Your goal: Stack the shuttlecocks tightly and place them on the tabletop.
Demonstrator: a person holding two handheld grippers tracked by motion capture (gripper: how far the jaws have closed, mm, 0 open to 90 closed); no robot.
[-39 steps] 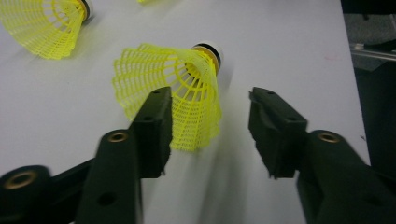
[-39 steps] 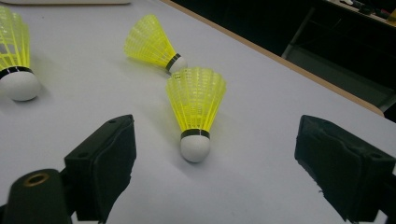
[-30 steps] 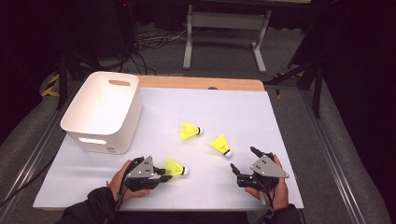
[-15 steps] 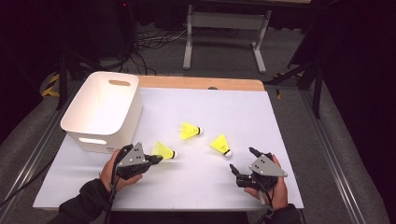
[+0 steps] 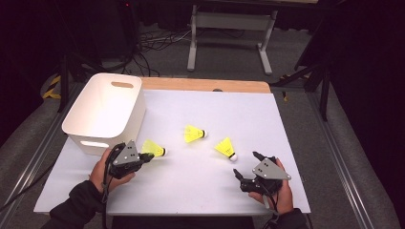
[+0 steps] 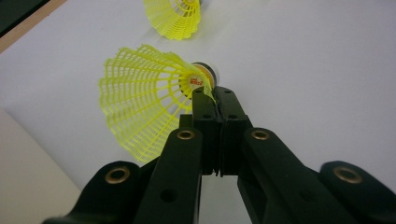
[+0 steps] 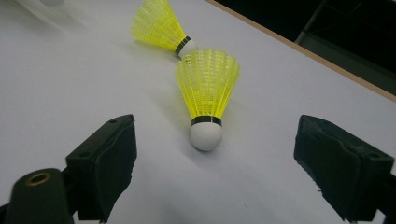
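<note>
With my left gripper clenched on a shuttlecock and lifted nearer the bin, binning comes next; my right gripper waits, fingers released.

No legible text or labels.

A lab or recording studio, by the look of it. A white-topped table with a bare wooden edge stands on grey carpet in a dark, black-draped room. Loose cables trail across the floor behind it, beside the metal legs of a stand, and rails run along the table's sides.
</note>
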